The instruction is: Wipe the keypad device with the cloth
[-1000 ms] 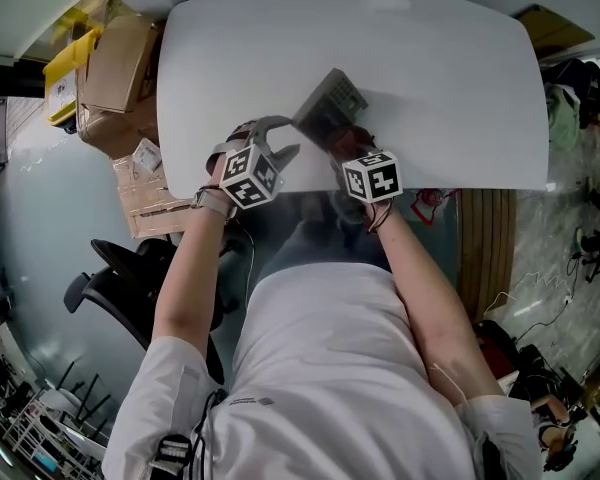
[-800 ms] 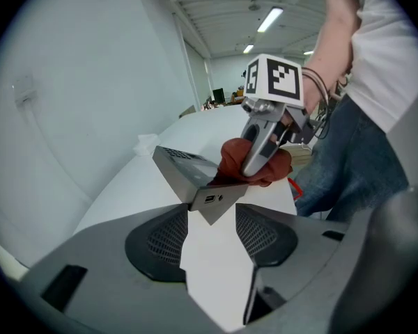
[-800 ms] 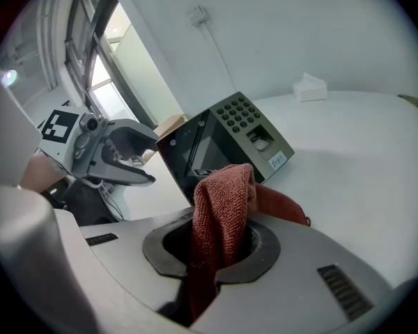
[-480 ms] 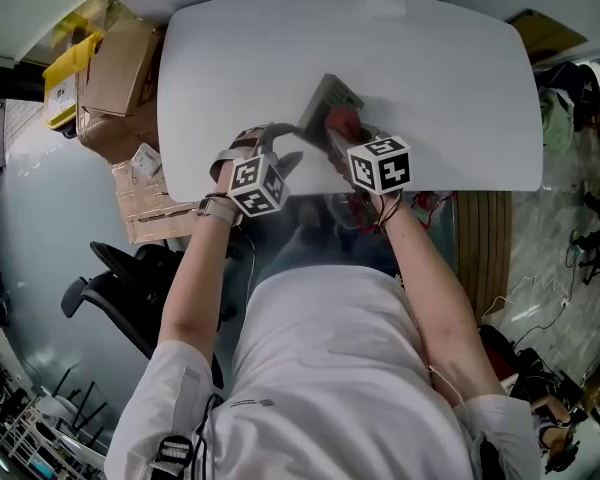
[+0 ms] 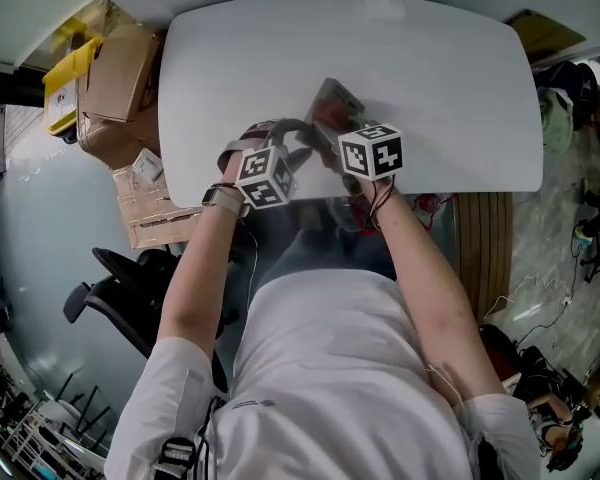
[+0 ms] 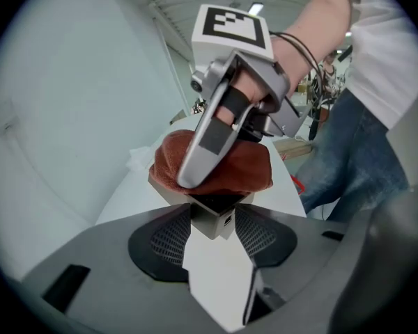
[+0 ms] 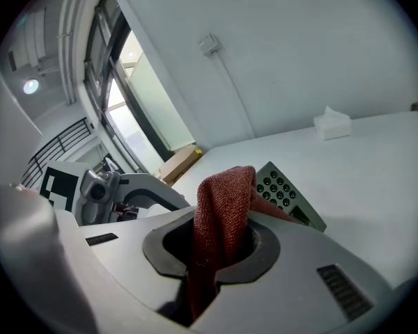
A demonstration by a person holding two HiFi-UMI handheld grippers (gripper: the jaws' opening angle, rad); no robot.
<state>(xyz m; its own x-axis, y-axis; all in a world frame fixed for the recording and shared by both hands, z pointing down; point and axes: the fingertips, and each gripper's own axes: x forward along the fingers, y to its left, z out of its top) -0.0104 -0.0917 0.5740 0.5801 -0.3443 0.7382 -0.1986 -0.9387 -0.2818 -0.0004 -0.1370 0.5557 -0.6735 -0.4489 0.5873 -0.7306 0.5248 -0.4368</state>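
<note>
1. Keypad device [image 5: 336, 98] sits near the front edge of the white table [image 5: 440, 78], around the middle. It appears tilted, and its rows of round dark buttons show in the right gripper view.
2. Your left gripper [image 6: 214, 228] has its jaws closed on the device's near corner, the ribbed pads [image 6: 168, 239] meeting it from either side, with bare table showing below that corner.
3. Your right gripper [image 7: 219, 245] has its jaws clamped on the rust-red cloth [image 7: 224, 207]. A thick fold stands up between them, and a strip trails down behind.
4. Seen from the left gripper view, the cloth is draped across the top of the device, and one of your right gripper's jaws bears down on it from above.
5. From the head view, both marker cubes sit close together at the table's front edge, just in front of the device, with your forearms reaching in from below.
6. A small crumpled white tissue [image 7: 332, 122] lies far back on the table, well apart from the device.
7. Off the table on your left stand cardboard boxes [image 5: 120, 68] and a yellow bin [image 5: 68, 68], with a black office chair [image 5: 120, 288] nearer to you.
</note>
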